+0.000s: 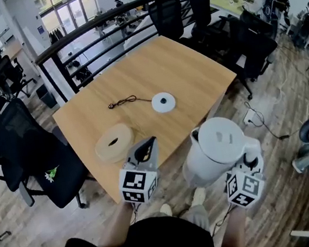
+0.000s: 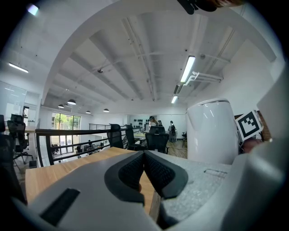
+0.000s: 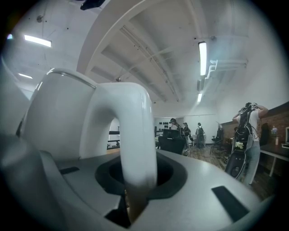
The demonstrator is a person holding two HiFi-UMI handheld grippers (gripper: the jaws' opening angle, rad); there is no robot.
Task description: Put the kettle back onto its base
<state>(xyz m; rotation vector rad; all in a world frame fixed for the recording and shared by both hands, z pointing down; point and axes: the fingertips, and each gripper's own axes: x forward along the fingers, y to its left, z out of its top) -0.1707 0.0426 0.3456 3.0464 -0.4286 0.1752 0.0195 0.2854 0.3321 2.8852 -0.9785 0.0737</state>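
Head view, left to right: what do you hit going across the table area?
black office chair → beige tape roll → kettle base → white kettle

Open tabletop around the base, black cord beside it, tan roll near the front corner, office chairs along the far edge

The base is sitting on the table, the cord lying at its nine o'clock, the roll at seven, the kettle hanging at five.
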